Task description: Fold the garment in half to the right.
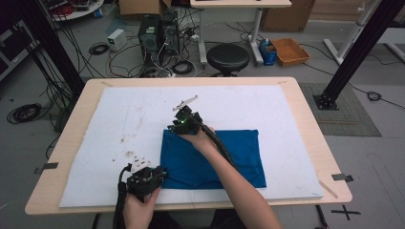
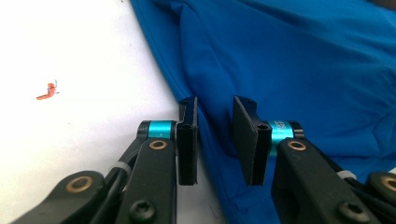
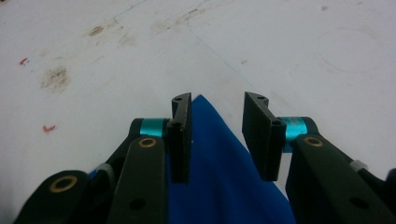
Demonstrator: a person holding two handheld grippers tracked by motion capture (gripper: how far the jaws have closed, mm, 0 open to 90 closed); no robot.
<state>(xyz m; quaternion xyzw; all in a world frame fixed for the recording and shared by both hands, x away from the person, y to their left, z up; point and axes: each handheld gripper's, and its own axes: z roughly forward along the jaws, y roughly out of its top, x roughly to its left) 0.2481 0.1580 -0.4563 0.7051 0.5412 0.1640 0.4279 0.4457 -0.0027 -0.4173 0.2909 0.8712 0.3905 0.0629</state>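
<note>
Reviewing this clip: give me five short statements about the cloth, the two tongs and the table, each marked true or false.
1. The blue cloth lies on a white mat. True.
2. The left tongs are clamped shut on the cloth. False: a gap shows between them, with cloth in it.
3. The right tongs sit at a corner of the cloth. True.
4. The cloth is red. False: it is blue.
5. A black stool stands beyond the table. True.

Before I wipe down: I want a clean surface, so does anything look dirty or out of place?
Yes: brown smudges stain the white mat left of the blue cloth, and small red flecks mark it too. The cloth lies wrinkled, not flat.
</note>
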